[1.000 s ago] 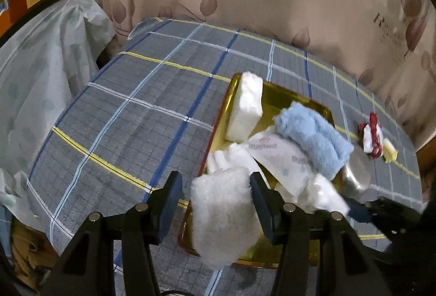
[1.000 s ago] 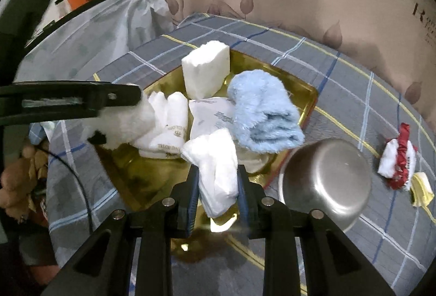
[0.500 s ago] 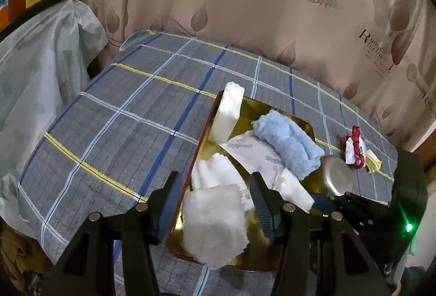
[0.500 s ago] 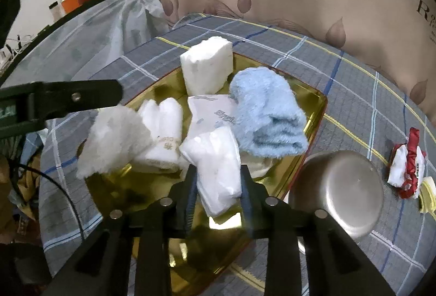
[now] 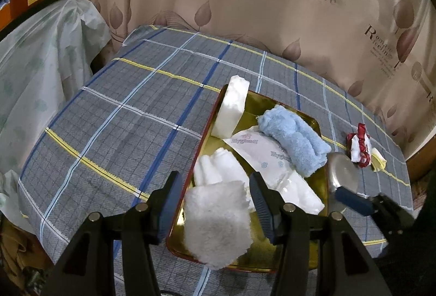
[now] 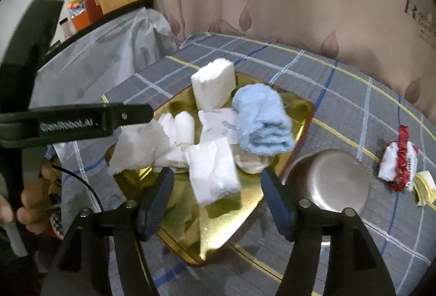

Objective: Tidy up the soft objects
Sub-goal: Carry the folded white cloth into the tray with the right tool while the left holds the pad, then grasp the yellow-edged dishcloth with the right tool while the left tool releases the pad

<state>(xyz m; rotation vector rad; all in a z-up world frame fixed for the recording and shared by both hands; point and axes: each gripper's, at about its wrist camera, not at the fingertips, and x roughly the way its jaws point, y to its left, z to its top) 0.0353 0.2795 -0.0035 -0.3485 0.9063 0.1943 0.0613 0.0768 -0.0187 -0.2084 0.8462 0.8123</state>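
A gold tray [image 5: 280,105] [image 6: 226,225] on the plaid table holds a white sponge block [image 5: 231,108] [image 6: 214,86], a light blue towel [image 5: 293,143] [image 6: 261,124], white folded cloths [image 5: 218,165] [image 6: 178,127] and a tissue pack [image 5: 259,154]. My left gripper [image 5: 215,200] has its jaws spread around a fluffy white cloth [image 5: 218,222] [image 6: 139,148] that hangs above the tray's near corner. My right gripper [image 6: 216,198] is open, and a white plastic packet [image 6: 212,170] sits in the tray between its fingers.
A steel bowl [image 6: 329,181] [image 5: 342,173] stands right of the tray. A red-and-white wrapper [image 6: 399,162] [image 5: 359,146] and a yellow piece [image 6: 423,187] lie farther right. A plastic-covered heap [image 5: 41,64] borders the table's left side, curtains behind.
My right gripper opened and let go of the white packet, which now lies in the tray. Both grippers have drawn back and up from the tray.
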